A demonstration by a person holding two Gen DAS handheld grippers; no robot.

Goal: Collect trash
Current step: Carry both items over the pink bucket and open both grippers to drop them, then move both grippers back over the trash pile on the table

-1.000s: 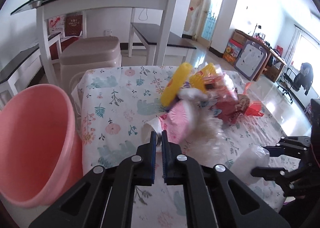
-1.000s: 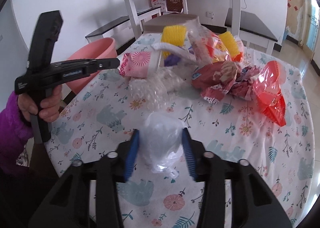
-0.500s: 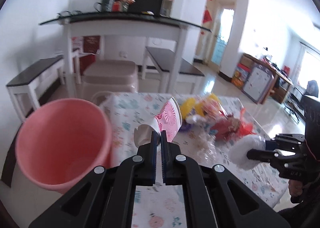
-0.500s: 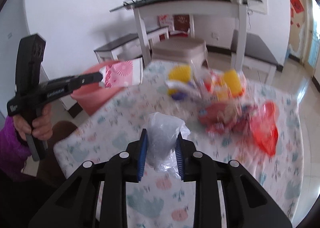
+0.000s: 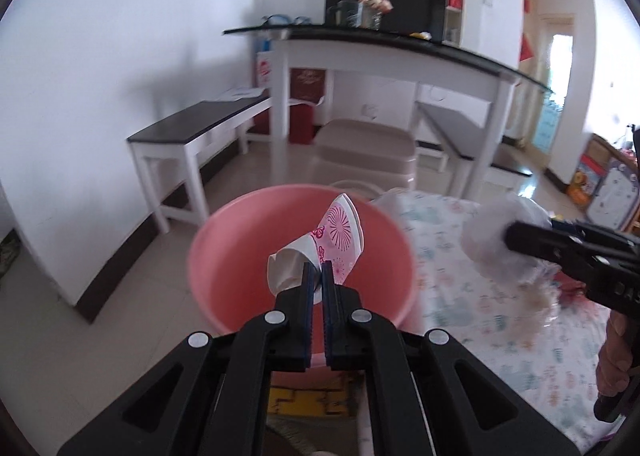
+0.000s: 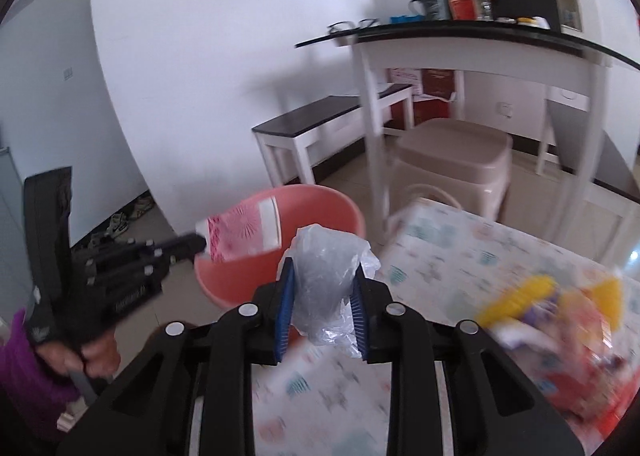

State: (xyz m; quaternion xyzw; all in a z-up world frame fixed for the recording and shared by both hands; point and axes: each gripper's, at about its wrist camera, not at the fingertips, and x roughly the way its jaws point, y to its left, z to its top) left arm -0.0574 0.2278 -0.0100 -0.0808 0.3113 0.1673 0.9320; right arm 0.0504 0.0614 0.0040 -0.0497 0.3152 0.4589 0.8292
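Observation:
My left gripper (image 5: 316,274) is shut on the rim of a crushed pink-patterned paper cup (image 5: 338,242), which hangs over the open pink bucket (image 5: 224,256). In the right wrist view the same cup (image 6: 244,234) shows above the bucket (image 6: 340,204), with the left gripper (image 6: 200,244) beside it. My right gripper (image 6: 322,284) is shut on a crumpled clear plastic bag (image 6: 326,276), held in the air near the bucket's edge. That bag (image 5: 492,244) also appears at the right of the left wrist view. More wrappers (image 6: 560,320) lie blurred on the floral tablecloth (image 6: 460,248).
The bucket stands on the tiled floor by the table's corner. Behind it are a beige plastic stool (image 5: 368,148), a white bench with a dark top (image 5: 192,132) and a tall glass-topped table (image 5: 400,52). A hand in a purple sleeve (image 6: 24,356) grips the left tool.
Both grippers rose and swung left from the trash pile toward the bucket. The left one carried the cup from the table to over the bucket. The right one closed tighter on the plastic bag.

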